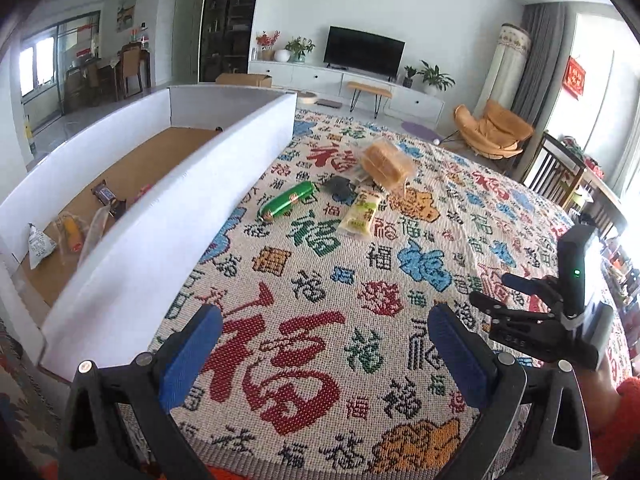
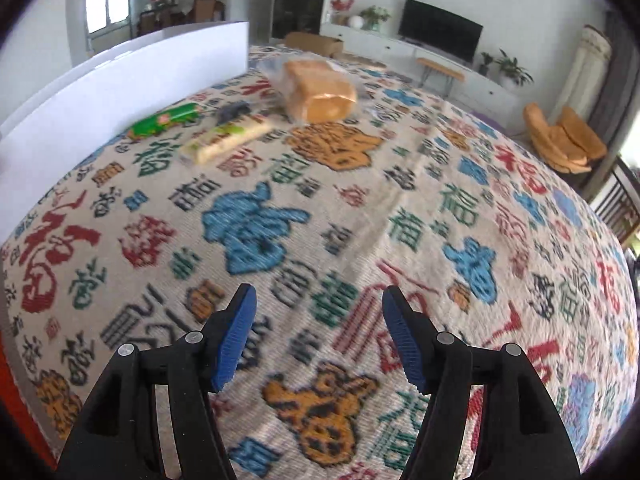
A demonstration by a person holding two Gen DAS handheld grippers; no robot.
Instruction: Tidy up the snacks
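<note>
Blue-padded left gripper [image 1: 326, 350] and right gripper [image 2: 319, 334] both hang wide open and empty over the patterned cloth [image 1: 360, 264], while the bread bag [image 1: 386, 162], green pack [image 1: 288, 201] and yellow pack [image 1: 360, 216] sit farther off, right of the white box [image 1: 160, 236].

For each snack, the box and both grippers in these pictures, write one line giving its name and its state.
White box: open-topped, some snacks inside.
Green snack tube: lying on the cloth, outside the box.
Yellow snack packet: flat on the cloth.
Bagged bread: on the cloth, wrapped.
Left gripper: open, empty.
Right gripper: open, empty.
</note>
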